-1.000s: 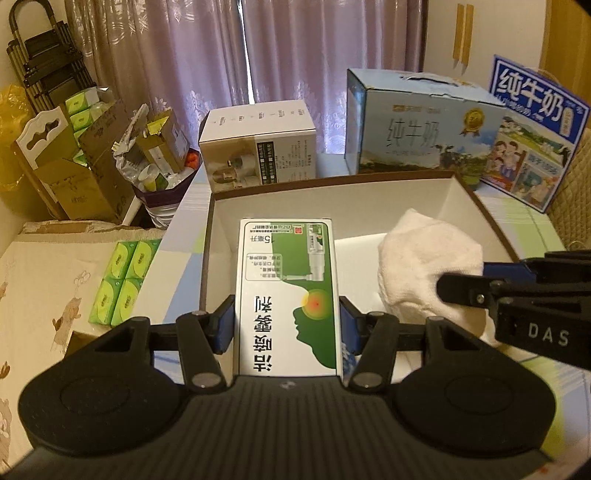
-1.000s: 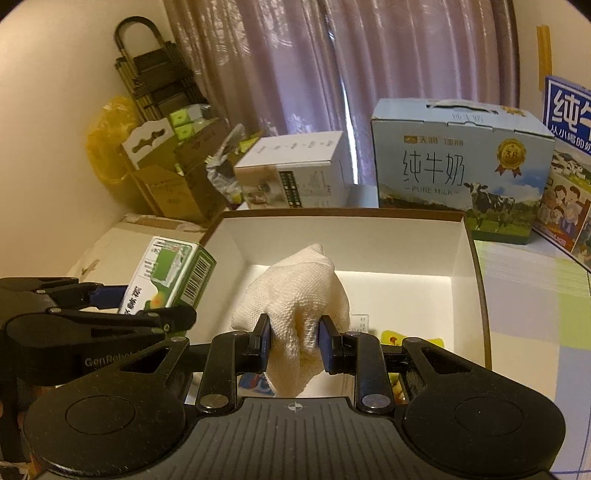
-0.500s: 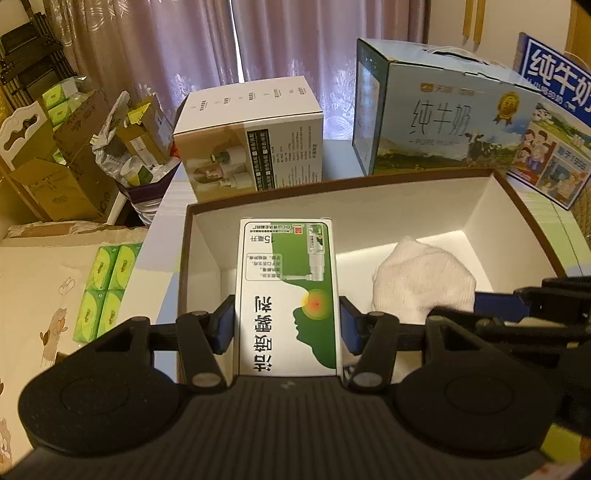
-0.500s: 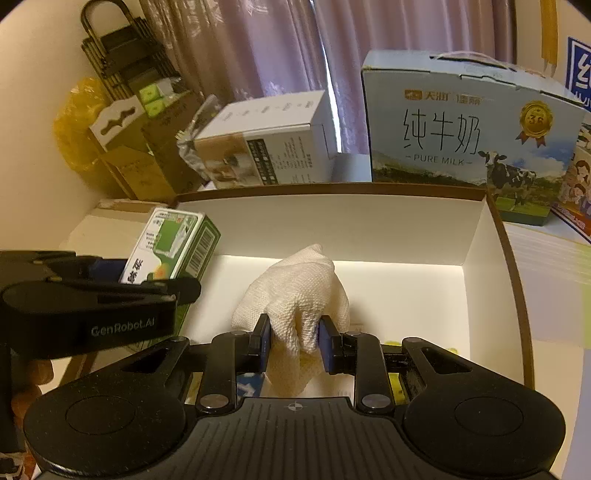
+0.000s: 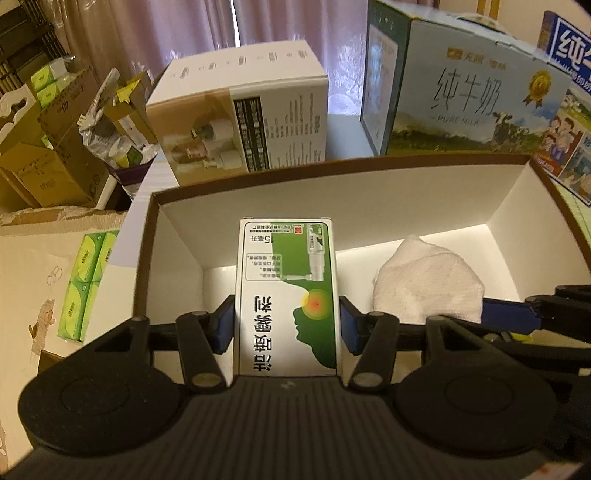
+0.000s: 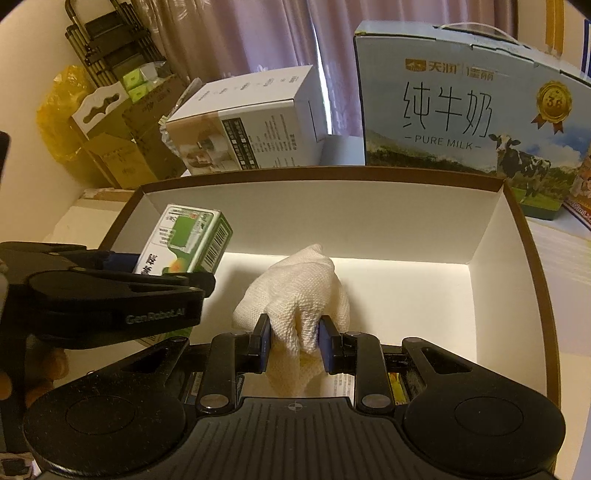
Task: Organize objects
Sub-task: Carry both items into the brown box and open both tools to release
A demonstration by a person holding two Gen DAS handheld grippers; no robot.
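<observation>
- left gripper (image 5: 287,325) clamped on a green-and-white medicine carton (image 5: 287,295), blue pads pressing both long sides; carton held lengthwise along the fingers, printed face up, text upside down to the camera
- right gripper (image 6: 294,341) closed tight on a bunched white cloth (image 6: 295,295), pads pinching its lower folds; cloth bulges above the pads and a tail hangs below
- both held items sit over the interior of the open white box (image 5: 424,199) with brown rim; carton at the box's left part, cloth to its right
- in the right wrist view the left gripper (image 6: 177,275) appears at left with the carton (image 6: 184,240) tilted, far end raised, near the box's left wall (image 6: 122,221)
- whether carton or cloth touches the box floor cannot be told
- printed flat items lie on the box floor under the right gripper, mostly hidden
- green tissue packs (image 5: 86,280) lie outside the box on the left surface
- behind the box: a white product carton (image 5: 251,110), just beyond the far wall
- beside it to the right, a blue milk case (image 6: 469,99) marked "pure milk"
- far left: brown cardboard boxes (image 5: 48,162) with clutter
- rear: mauve curtains (image 6: 236,33)
</observation>
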